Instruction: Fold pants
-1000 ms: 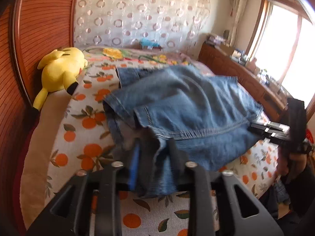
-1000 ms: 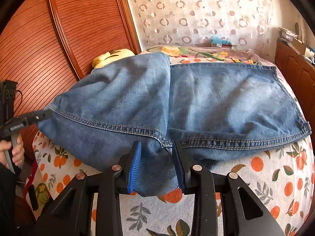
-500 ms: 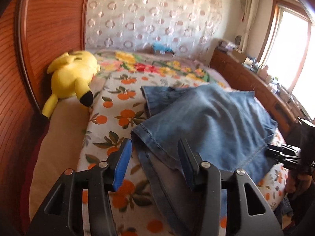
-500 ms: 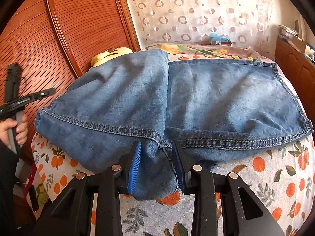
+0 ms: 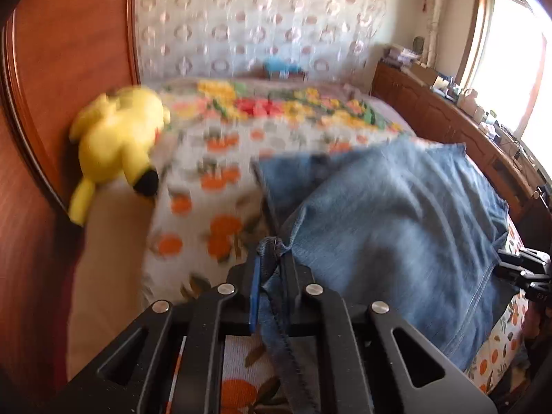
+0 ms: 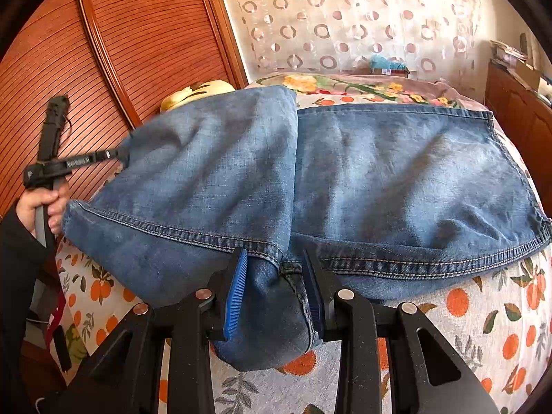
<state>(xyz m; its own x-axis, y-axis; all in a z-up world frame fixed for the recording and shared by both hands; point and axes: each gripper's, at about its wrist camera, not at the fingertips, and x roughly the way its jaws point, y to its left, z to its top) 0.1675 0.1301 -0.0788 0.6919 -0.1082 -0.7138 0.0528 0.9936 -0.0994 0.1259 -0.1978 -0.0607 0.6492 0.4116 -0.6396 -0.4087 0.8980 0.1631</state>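
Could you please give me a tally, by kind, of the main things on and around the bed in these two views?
Denim pants: 1
Yellow plush toy: 1
Grippers: 2, left gripper and right gripper, both gripping the denim
Orange-print bedspread: 1
Total: 5

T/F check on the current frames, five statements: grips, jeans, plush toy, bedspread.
1. The left gripper is shut on the blue denim jeans. True.
2. The right gripper hangs open, away from any cloth. False: denim is bunched between its fingers.
3. The yellow plush toy lies on top of the jeans. False: it lies apart from them, by the reddish wooden headboard.
4. The orange-print bedspread lies under the jeans. True.
5. The jeans are rolled into a tight ball. False: they are spread wide across the bed.
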